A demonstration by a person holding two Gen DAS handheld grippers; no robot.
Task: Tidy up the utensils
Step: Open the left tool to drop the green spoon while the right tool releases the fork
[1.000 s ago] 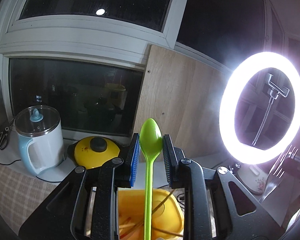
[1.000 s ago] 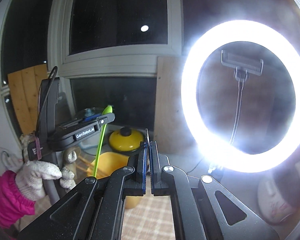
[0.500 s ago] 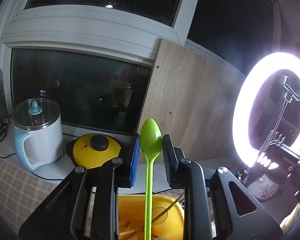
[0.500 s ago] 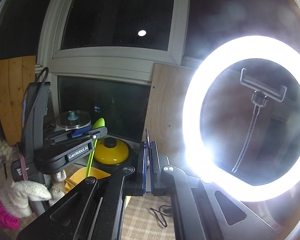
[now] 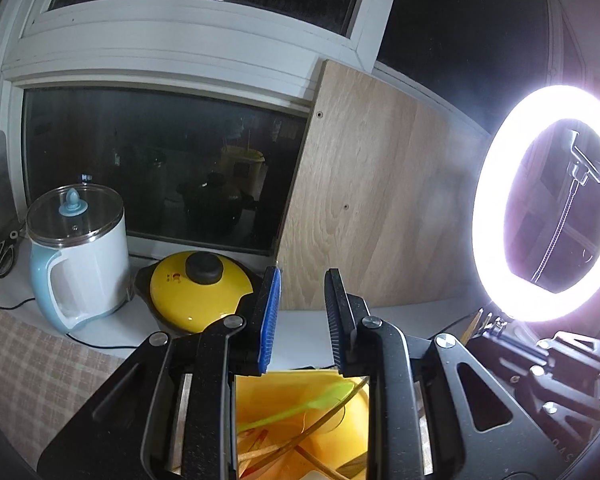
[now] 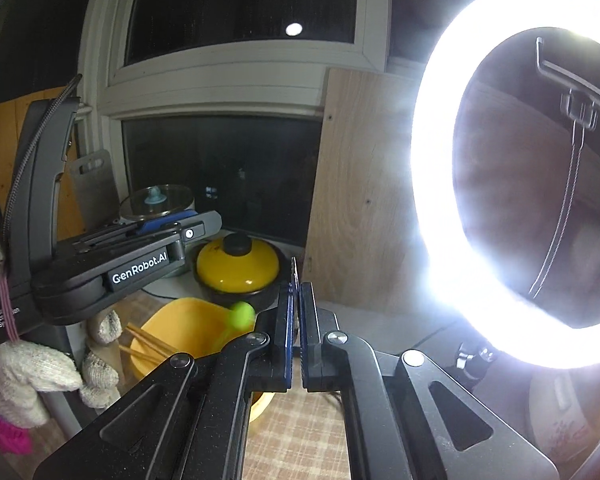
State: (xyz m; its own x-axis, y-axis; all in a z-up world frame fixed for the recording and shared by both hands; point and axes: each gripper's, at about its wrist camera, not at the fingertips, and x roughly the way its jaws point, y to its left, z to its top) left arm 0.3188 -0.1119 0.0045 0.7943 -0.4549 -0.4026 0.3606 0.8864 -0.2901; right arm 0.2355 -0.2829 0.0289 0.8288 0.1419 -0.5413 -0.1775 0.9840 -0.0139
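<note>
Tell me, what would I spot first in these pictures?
The huge glowing ring light on the right, shining white. Next, the green spoon lying in the yellow bowl below the left gripper, and the yellow pot lid by the window.

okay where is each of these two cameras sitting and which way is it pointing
Left wrist: on the left gripper, over the yellow bin holding the green spoon, facing the window; only its own fingers show.
Right wrist: on the right gripper, facing the ring light; a gloved hand shows.
Shared: bin, spoon, yellow pot lid, ring light.
</note>
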